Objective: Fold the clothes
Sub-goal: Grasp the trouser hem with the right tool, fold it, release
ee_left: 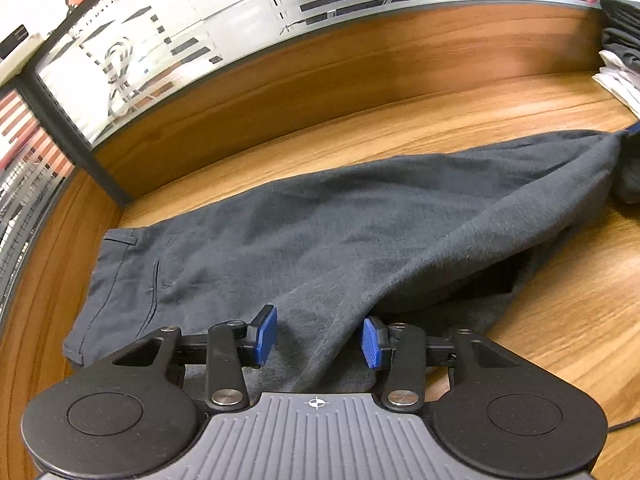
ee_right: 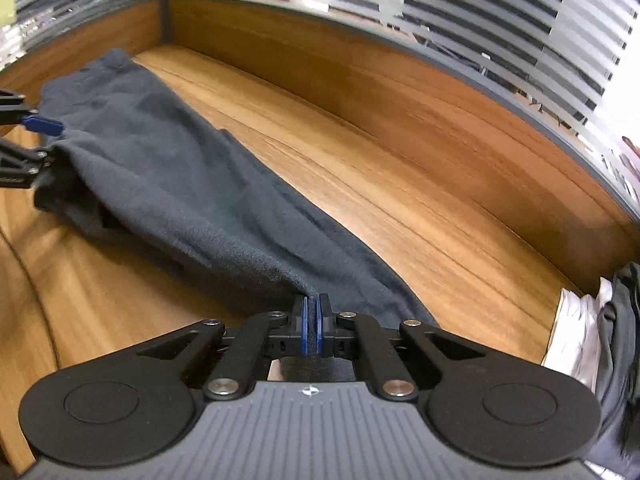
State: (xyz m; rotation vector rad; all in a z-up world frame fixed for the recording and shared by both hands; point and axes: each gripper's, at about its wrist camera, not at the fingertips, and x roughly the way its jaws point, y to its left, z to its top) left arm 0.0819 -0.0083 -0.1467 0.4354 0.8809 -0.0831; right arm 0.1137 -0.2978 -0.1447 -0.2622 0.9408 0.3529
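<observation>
- A pair of dark grey trousers (ee_left: 320,232) lies lengthwise across a wooden desk (ee_left: 440,120), waistband at one end and leg ends at the other.
- Judged from this, folding has just begun: the legs lie one over the other, but no crosswise fold shows.
- The right hand-held gripper (ee_right: 311,320) has its blue pads pressed together on the leg-end cloth, which rises off the desk in a taut ridge.
- The left hand-held gripper (ee_left: 318,338), near the trousers' waistband, has its pads apart with a fold of cloth between them; neither pad looks pressed on it.
- The trousers look soft, matte and slightly fuzzy, with a stitched pocket seam (ee_left: 154,284) and a belt loop.
- The desk is smooth, warm-brown wood grain.
- Beyond the trousers' leg end, a stack of folded clothes (ee_left: 622,52), grey over white, sits at the desk's edge.
</observation>
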